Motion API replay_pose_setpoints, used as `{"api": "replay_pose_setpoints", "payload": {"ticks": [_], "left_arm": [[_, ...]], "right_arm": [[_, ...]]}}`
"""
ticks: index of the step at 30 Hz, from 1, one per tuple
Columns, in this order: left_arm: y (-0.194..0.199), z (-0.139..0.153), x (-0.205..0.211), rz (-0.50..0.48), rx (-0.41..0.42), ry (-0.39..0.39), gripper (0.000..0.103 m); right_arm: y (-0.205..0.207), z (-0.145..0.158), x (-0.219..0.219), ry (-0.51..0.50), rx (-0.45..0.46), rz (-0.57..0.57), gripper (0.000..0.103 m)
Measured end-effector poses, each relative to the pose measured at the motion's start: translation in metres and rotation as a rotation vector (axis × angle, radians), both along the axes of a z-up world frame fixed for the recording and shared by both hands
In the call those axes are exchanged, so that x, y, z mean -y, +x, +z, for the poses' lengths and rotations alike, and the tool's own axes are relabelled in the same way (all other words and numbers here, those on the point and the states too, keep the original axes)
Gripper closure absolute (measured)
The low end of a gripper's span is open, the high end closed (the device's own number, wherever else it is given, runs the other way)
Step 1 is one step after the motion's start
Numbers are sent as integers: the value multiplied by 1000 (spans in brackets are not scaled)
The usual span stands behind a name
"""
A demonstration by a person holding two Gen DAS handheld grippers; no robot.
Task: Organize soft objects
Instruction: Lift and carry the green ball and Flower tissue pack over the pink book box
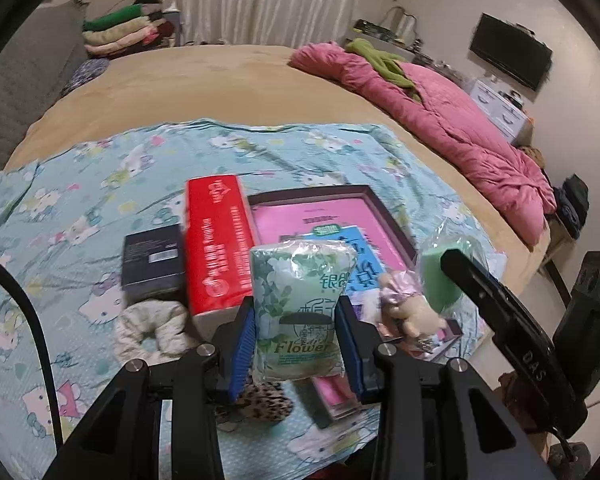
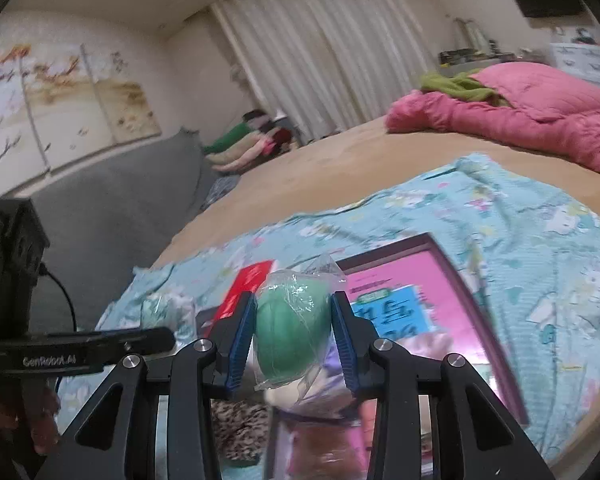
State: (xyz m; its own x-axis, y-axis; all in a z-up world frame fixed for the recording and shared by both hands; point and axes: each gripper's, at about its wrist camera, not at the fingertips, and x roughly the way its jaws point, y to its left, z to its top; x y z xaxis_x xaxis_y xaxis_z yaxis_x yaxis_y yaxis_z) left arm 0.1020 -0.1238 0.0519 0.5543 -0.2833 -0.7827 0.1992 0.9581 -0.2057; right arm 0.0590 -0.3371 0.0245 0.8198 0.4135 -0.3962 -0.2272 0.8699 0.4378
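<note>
Left wrist view, my left gripper (image 1: 296, 338) clenched on a green floral tissue pack (image 1: 300, 312) raised above the blue cartoon sheet (image 1: 80, 200) on the bed, right wrist view, my right gripper (image 2: 294, 344) grasping a plastic-wrapped green sponge (image 2: 294, 328) over the pink tray (image 2: 456, 280) mid-sheet.

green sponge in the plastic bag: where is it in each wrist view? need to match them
Left wrist view: the green sponge is at right of centre, behind the other gripper's black finger, above the small teddy bear.
Right wrist view: the green sponge sits at centre, clamped in the right gripper.
Shared landmark: the pink tray on the blue sheet.
</note>
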Motion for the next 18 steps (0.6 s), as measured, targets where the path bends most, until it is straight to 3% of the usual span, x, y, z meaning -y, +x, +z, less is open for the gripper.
{"api": "replay_pose_setpoints", "payload": {"ticks": [18], "left_arm": [[-1, -28, 80, -162, -91, -2, 64]], "right_arm": [[-4, -7, 57, 86, -10, -138, 64]]}}
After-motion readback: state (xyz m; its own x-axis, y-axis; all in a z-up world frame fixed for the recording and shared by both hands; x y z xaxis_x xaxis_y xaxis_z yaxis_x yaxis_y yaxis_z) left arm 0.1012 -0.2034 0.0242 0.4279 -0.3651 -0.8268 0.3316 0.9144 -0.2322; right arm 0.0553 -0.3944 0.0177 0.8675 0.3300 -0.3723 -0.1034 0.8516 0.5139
